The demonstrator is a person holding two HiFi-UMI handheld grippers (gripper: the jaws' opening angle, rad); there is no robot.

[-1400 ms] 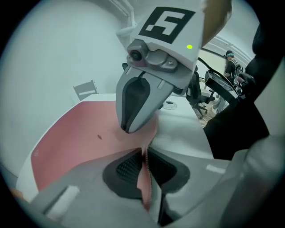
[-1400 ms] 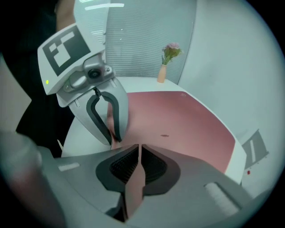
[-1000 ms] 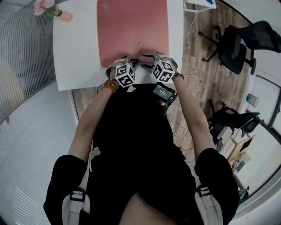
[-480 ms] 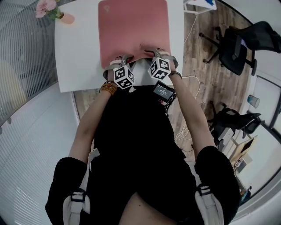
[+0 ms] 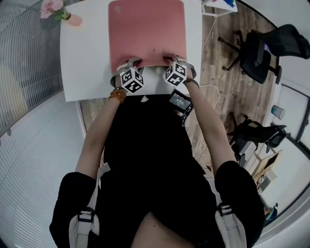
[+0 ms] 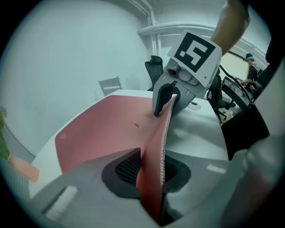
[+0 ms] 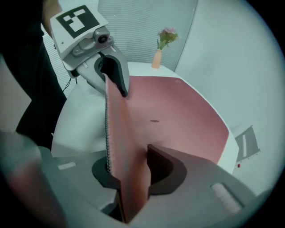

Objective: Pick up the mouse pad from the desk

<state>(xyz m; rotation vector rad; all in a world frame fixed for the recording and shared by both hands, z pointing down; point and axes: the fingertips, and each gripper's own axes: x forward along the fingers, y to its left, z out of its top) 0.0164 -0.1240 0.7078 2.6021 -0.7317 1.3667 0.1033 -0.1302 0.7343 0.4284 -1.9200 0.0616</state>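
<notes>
A large pink mouse pad (image 5: 147, 31) lies on the white desk (image 5: 87, 58), and its near edge is lifted. My left gripper (image 5: 127, 65) is shut on the pad's near left corner. My right gripper (image 5: 170, 60) is shut on the near right corner. In the left gripper view the mouse pad (image 6: 111, 129) has its edge pinched upright between the jaws, with the right gripper (image 6: 167, 100) clamped further along. The right gripper view shows the mouse pad (image 7: 178, 116) held the same way, the left gripper (image 7: 113, 78) gripping its far end. The rest of the pad still rests flat.
A small vase of pink flowers (image 5: 60, 12) stands at the desk's far left corner. Black office chairs (image 5: 264, 48) stand on the wooden floor to the right. A cable (image 5: 208, 87) trails on the floor beside the desk.
Both grippers have moved apart along the pad's near edge, toward its corners. The near edge has lifted off the desk.
</notes>
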